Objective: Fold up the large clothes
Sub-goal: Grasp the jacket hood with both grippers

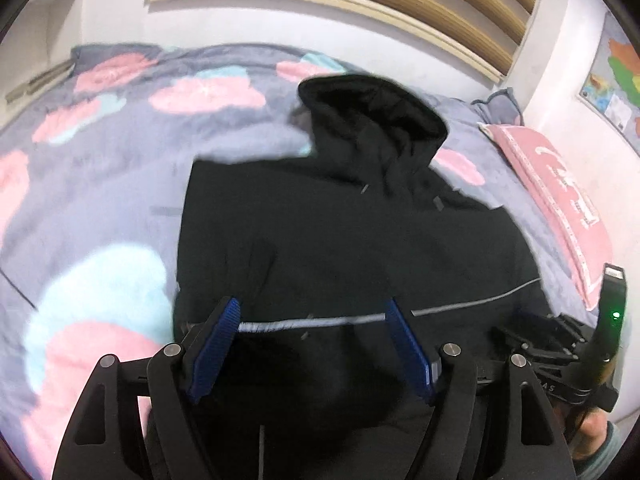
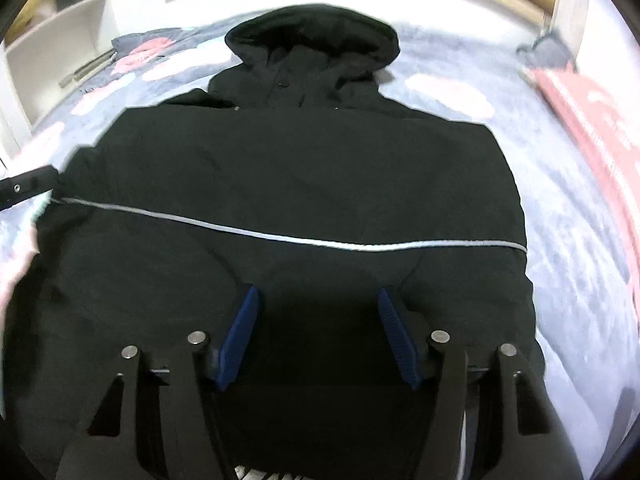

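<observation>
Between both pairs of spread fingers [image 1: 212, 344] lies only black jacket [image 2: 304, 168], flat on the bed [image 1: 100, 184], hood away. Each gripper hangs below its grey stripe [image 2: 320, 245], neither pinching; next, nip the hem to fold upward.

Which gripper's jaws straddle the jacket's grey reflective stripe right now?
The left gripper: the grey stripe runs between its pads. The right gripper sits nearer the hem.

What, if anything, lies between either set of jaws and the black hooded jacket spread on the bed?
Nothing visible does. The left gripper and the right gripper both hang with open jaws directly over the black hooded jacket, with only its fabric and grey stripe beneath them. The pink pillow lies off to one side.
</observation>
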Motion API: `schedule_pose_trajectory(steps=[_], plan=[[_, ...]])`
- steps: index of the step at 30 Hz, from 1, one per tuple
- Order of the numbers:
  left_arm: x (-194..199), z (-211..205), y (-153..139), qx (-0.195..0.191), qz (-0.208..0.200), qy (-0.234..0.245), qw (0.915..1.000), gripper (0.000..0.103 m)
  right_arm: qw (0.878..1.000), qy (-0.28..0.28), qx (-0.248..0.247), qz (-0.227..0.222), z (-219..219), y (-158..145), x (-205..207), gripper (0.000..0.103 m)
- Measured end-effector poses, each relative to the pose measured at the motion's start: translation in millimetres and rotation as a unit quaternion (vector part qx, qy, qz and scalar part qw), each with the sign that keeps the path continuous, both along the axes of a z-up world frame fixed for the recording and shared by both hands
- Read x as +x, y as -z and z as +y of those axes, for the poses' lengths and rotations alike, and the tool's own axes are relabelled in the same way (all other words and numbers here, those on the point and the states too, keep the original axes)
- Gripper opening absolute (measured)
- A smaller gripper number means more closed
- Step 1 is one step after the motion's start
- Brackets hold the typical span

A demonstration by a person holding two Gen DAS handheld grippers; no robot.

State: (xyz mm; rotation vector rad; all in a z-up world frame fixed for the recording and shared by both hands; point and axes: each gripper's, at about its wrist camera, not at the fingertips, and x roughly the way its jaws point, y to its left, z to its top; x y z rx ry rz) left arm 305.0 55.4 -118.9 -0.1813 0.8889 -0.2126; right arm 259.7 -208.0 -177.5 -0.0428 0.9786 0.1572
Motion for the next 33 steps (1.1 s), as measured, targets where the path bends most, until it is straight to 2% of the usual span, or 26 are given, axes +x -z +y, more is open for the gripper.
schedule_pose_trajectory(steps=[2,4,8,11,15,18,21,25,29,33], plan=[[6.8,-0.4,-31.0,-0.007,-0.003,0.01,0.9999,0.077,1.0,0.007,0.024,0.019,-6.4,-25.8,3.6,0.066],[15.3,0.6,-54.8,-0.012,-0.005,0.015,0.9998,0.077,0.999,0.017,0.035,0.02,-13.0,-54.7,9.3,0.066],[41.6,3.1,-103.8,-0.023,-0.009,0.016,0.9996,0.077,0.998,0.036,0.045,-0.006,-27.6,-120.6,30.0,0.066],[57.0,0.6,-131.5,-0.026,-0.019,0.016,0.9993,0.077,0.998,0.049,0.033,-0.031,-36.8,-164.6,50.3,0.066],[83.6,-7.4,-162.5,-0.007,-0.038,0.02,0.999,0.077,0.995,0.066,0.054,-0.045,-48.9,-194.3,76.5,0.066],[111.6,-8.8,-173.1,-0.001,-0.036,0.02,0.9991,0.077,0.994,0.076,0.075,-0.037,-56.8,-198.2,98.5,0.066],[148.8,-8.4,-166.5,0.0,-0.024,0.014,0.9996,0.077,0.992,0.085,0.088,-0.024,-62.8,-192.4,130.8,0.066],[207.3,-10.3,-134.4,0.013,0.003,0.004,0.9999,0.077,0.993,0.093,0.079,-0.008,-63.2,-167.3,188.0,0.066],[271.5,-14.3,-78.9,0.009,0.044,0.003,0.999,0.077,0.992,0.092,0.081,0.015,-59.5,-132.2,245.5,0.066],[320.2,-22.1,-26.9,0.028,0.076,0.004,0.9967,0.077,0.993,0.093,0.072,0.033,-54.8,-94.4,293.1,0.066]])
